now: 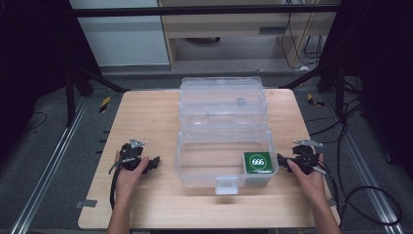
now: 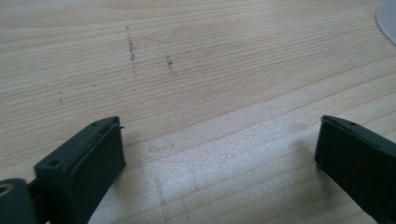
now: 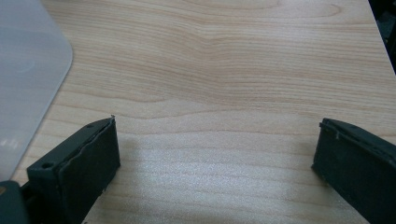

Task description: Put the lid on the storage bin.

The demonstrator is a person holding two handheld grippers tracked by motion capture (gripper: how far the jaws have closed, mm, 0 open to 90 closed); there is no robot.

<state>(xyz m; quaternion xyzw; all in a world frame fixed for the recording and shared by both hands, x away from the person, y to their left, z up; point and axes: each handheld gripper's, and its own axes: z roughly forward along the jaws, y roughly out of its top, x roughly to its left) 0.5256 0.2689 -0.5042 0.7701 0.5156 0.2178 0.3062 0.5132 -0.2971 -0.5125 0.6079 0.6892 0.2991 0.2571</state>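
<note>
A clear plastic box (image 1: 224, 161) stands open in the middle of the wooden table (image 1: 146, 117), its lid (image 1: 221, 100) laid back behind it. Inside, at the box's right front corner, lies a green packet (image 1: 257, 163) marked 666. My left gripper (image 1: 155, 163) rests on the table left of the box, open, with bare wood between its jaws (image 2: 219, 144). My right gripper (image 1: 282, 160) lies just right of the box, open too, nothing between its jaws (image 3: 215, 149). A rounded edge of the clear box (image 3: 28, 79) shows at the left of the right gripper view.
The box has a white latch tab (image 1: 226, 185) at its front. Bare wood stretches in front of the box and along the table's left side. Cables (image 1: 360, 195) trail over the floor to the right, and metal rails (image 1: 44, 165) run beside the table.
</note>
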